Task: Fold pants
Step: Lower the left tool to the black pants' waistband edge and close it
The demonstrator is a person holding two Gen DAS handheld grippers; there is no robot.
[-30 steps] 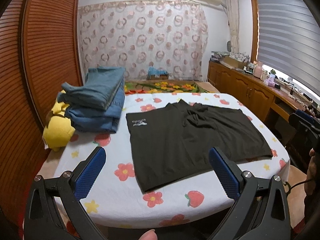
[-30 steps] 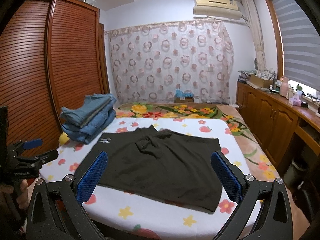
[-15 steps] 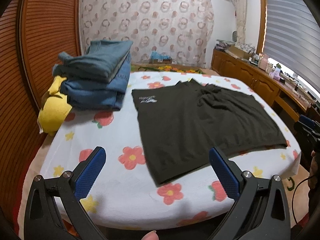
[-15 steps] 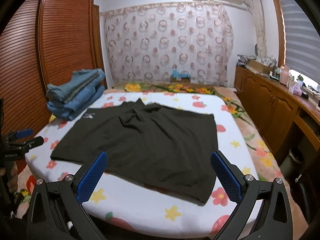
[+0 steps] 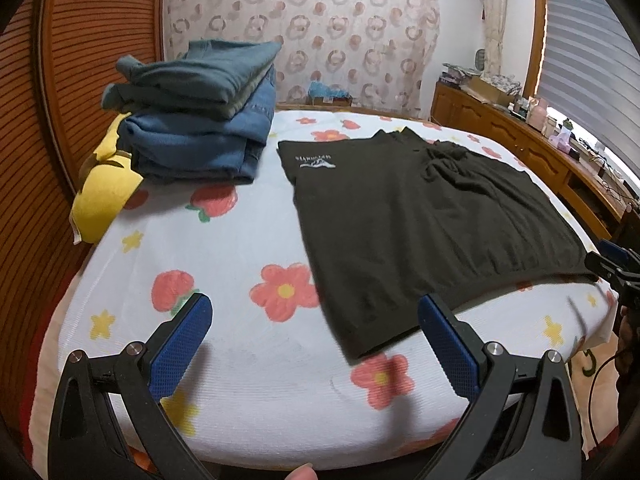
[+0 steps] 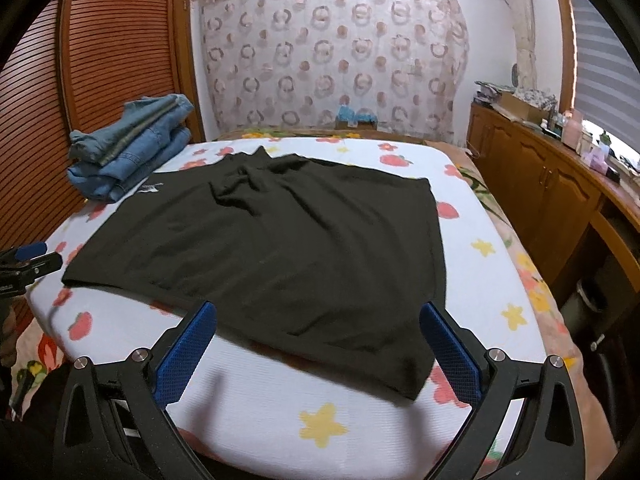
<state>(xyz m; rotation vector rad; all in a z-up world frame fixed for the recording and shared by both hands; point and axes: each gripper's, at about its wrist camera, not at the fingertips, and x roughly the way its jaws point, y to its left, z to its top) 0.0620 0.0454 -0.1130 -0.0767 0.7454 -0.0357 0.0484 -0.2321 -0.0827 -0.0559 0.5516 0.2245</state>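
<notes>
A: What is the setting?

B: A bedroom, with one bed [image 5: 240, 248] under a white cover printed with red flowers, strawberries and yellow stars. A louvred wooden wardrobe [image 5: 92, 40] stands along its left side, a patterned curtain [image 6: 332, 60] hangs behind, and a wooden cabinet [image 6: 532, 184] runs along the right under a window blind.

A: Where are the pants?

B: One pair of black pants [image 5: 420, 216] lies spread nearly flat across the middle of the bed, a small white logo near its far left corner and some rumpling at the far edge. The near hem sits close to the bed's front edge.

A: How many other garments are there?

B: One stack of folded blue jeans [image 5: 200, 120] sits at the far left of the bed, just beside the pants. At least three folded pieces are visible; the exact count cannot be told. One yellow item [image 5: 104, 192] lies partly under the stack.

A: And the grippers?

B: Two. The left gripper [image 5: 314, 320] hovers over the bed's front left, blue-padded fingers spread wide, the pants' near left corner between them, nothing held. The right gripper [image 6: 318, 326] hovers over the near hem, likewise spread wide and empty.
</notes>
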